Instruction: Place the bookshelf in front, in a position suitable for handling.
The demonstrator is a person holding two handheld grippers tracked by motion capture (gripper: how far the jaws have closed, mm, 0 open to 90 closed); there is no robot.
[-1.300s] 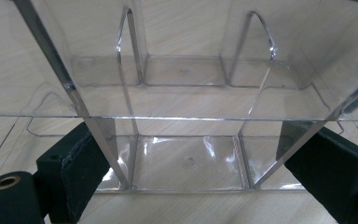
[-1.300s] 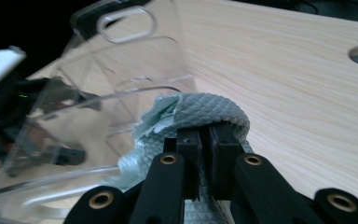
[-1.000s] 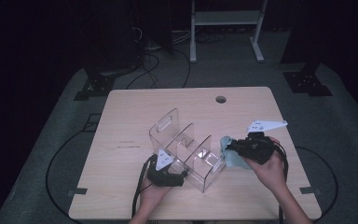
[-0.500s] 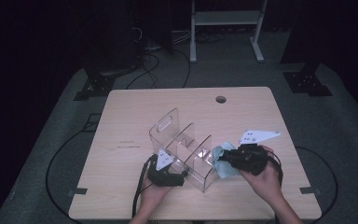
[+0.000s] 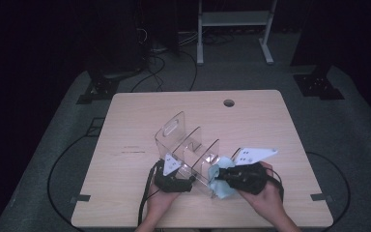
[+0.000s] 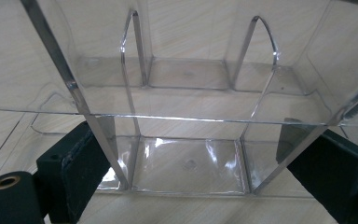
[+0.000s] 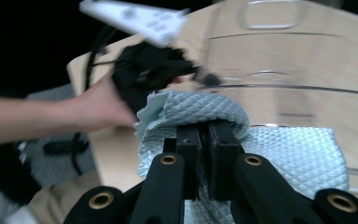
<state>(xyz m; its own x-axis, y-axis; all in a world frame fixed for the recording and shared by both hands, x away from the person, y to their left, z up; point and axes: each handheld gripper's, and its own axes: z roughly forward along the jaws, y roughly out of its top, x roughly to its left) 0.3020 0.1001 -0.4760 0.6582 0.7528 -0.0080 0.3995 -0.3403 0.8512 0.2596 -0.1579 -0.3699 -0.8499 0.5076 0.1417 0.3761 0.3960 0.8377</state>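
A clear acrylic organizer (image 5: 186, 142) with several dividers stands tilted at the table's middle. My left gripper (image 5: 175, 182) is at its near end. In the left gripper view the two jaws stand wide apart against the outer side walls of the organizer (image 6: 186, 116), with one compartment between them. My right gripper (image 5: 221, 176) is shut on a light blue quilted cloth (image 5: 221, 187) against the organizer's near right corner. In the right gripper view the cloth (image 7: 200, 112) bunches over the shut jaws, with the organizer (image 7: 298, 60) behind and the other hand's gripper (image 7: 151, 70) at upper left.
The wooden table (image 5: 140, 116) has a cable hole (image 5: 229, 103) near its far edge. Black cables (image 5: 147, 198) trail off the near edge by the left hand. A metal stand (image 5: 232, 21) and floor cables lie beyond the table.
My right gripper has carried the cloth left and toward the person, down onto the organizer's near right corner. The left gripper and the organizer have stayed put.
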